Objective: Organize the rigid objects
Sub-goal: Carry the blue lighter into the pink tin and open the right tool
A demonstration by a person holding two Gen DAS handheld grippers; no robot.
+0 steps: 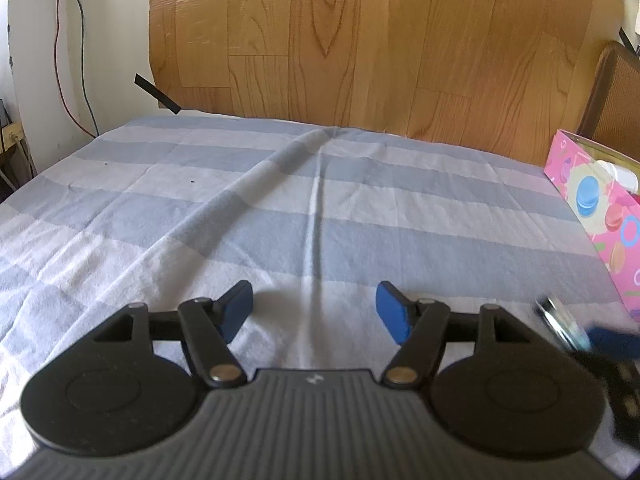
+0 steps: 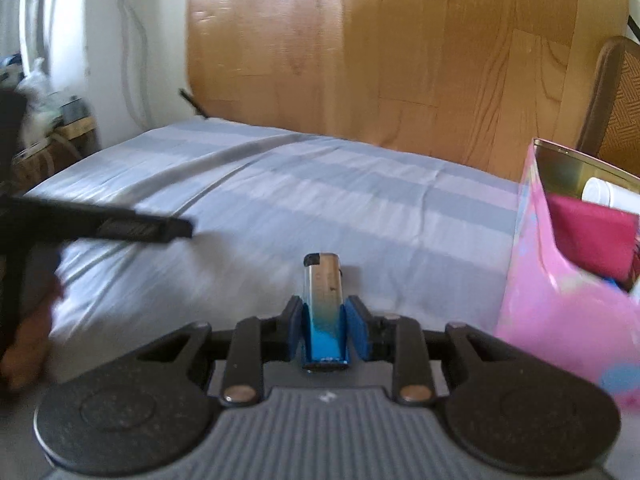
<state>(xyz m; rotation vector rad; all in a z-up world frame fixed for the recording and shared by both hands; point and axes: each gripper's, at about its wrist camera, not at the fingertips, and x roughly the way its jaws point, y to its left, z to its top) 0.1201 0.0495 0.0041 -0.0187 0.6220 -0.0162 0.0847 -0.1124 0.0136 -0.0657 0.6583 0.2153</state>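
My right gripper [image 2: 325, 330] is shut on a blue and silver lighter [image 2: 324, 304], held upright above the striped cloth, just left of the pink box [image 2: 560, 300]. The box holds a white bottle [image 2: 608, 194] and a magenta item [image 2: 592, 236]. My left gripper [image 1: 314, 312] is open and empty over the cloth. The right gripper with the lighter [image 1: 560, 322] shows blurred at the right edge of the left wrist view, near the pink box [image 1: 600, 208].
A blue and white striped cloth [image 1: 280, 200] covers the table. A wood-grain board [image 1: 360, 40] stands behind it. A wicker chair [image 2: 616, 100] is at the far right. Cables hang on the white wall [image 1: 72, 40] at left.
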